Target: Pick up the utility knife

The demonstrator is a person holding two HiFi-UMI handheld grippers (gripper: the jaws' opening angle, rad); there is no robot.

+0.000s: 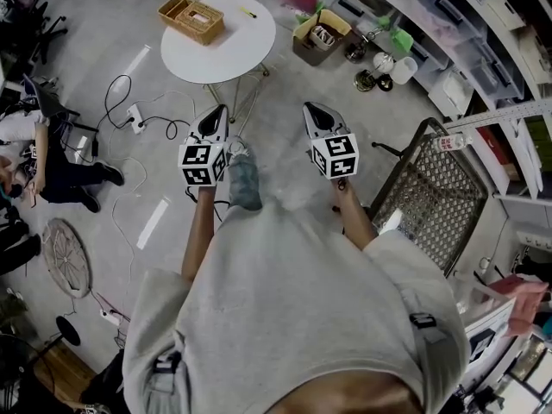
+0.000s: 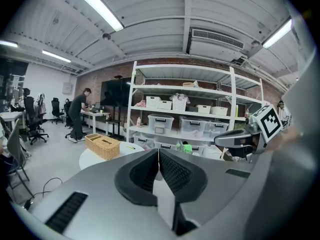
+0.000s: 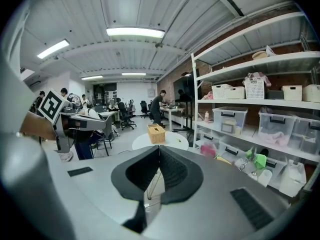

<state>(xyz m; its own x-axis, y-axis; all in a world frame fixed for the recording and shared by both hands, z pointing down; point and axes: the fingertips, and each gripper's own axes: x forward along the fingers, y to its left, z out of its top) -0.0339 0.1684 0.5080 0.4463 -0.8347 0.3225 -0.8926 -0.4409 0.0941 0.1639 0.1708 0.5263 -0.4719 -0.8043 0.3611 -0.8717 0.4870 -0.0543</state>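
Note:
A small yellow utility knife [image 1: 247, 12] lies on the round white table [image 1: 233, 50] ahead, beside a wicker basket [image 1: 191, 18]. My left gripper [image 1: 214, 121] and right gripper [image 1: 314, 115] are held side by side above the floor, well short of the table, both shut with nothing between the jaws. In the left gripper view the shut left gripper [image 2: 159, 156] points toward the basket [image 2: 102, 145] and the knife [image 2: 131, 147]. From the right gripper view, the shut right gripper [image 3: 159, 154] faces the basket [image 3: 156, 133] and the knife [image 3: 178, 140].
A metal mesh chair [image 1: 435, 188] stands at my right. Shelves with plastic bins [image 1: 448, 24] line the right wall, with a cardboard box [image 1: 319, 34] and jugs at their foot. Cables and a power strip [image 1: 138, 117] lie on the floor at left, near a seated person [image 1: 52, 166].

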